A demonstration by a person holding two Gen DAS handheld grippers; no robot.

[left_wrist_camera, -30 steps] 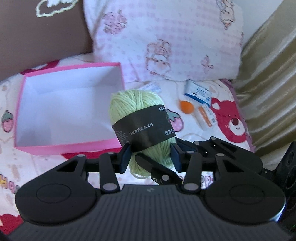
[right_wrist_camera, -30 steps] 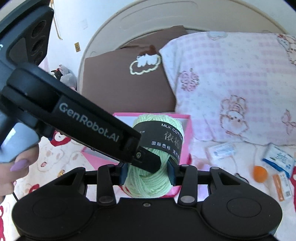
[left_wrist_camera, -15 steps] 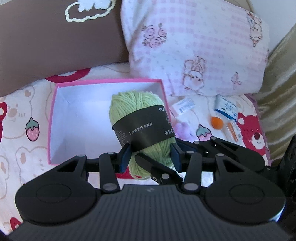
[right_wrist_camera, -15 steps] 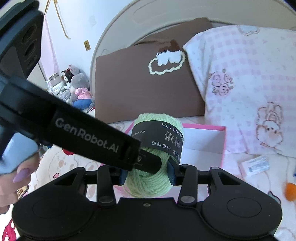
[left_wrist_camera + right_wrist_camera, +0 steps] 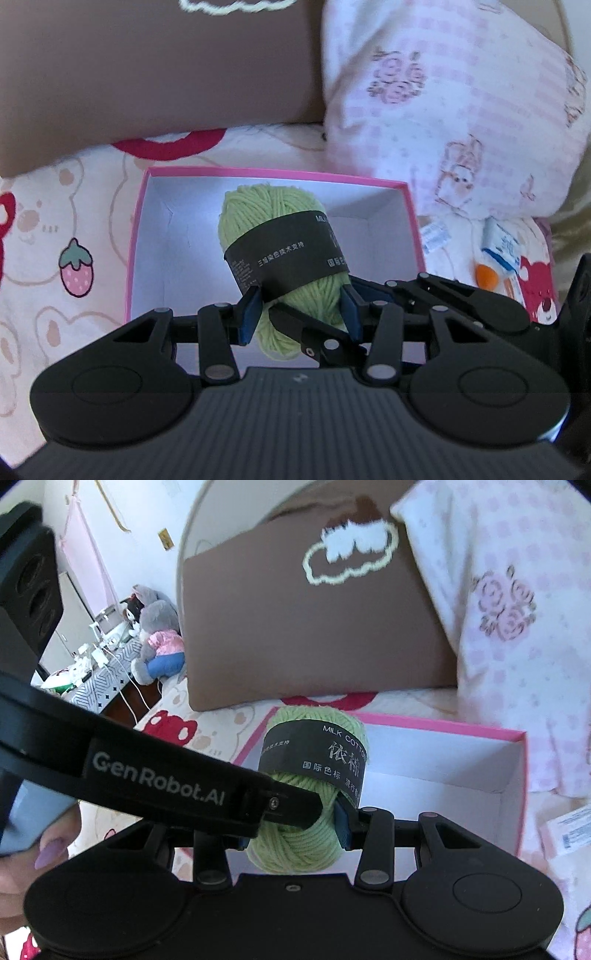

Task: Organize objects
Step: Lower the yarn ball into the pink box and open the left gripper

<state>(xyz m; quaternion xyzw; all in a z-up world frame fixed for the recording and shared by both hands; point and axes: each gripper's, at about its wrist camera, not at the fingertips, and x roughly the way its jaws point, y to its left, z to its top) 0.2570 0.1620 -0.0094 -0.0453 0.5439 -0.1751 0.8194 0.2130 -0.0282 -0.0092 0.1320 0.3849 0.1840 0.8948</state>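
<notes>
A light green yarn ball with a black paper band hangs over the open pink box, which is white inside. My left gripper is shut on the ball's lower half, its blue pads pressing both sides. My right gripper is shut on the same yarn ball from another side. In the right wrist view the left gripper's black arm crosses in front of the ball, and the pink box lies just behind it. Whether the ball touches the box floor is hidden.
A brown pillow and a pink-patterned pillow stand behind the box on the cartoon bedsheet. Small packets, an orange ball and a white sachet lie right of the box. A person's hand is at the left edge.
Both grippers have carried the yarn ball leftward and slightly down. It was beside the box's right corner and now hangs over the box's inside. Neither grip has changed.
</notes>
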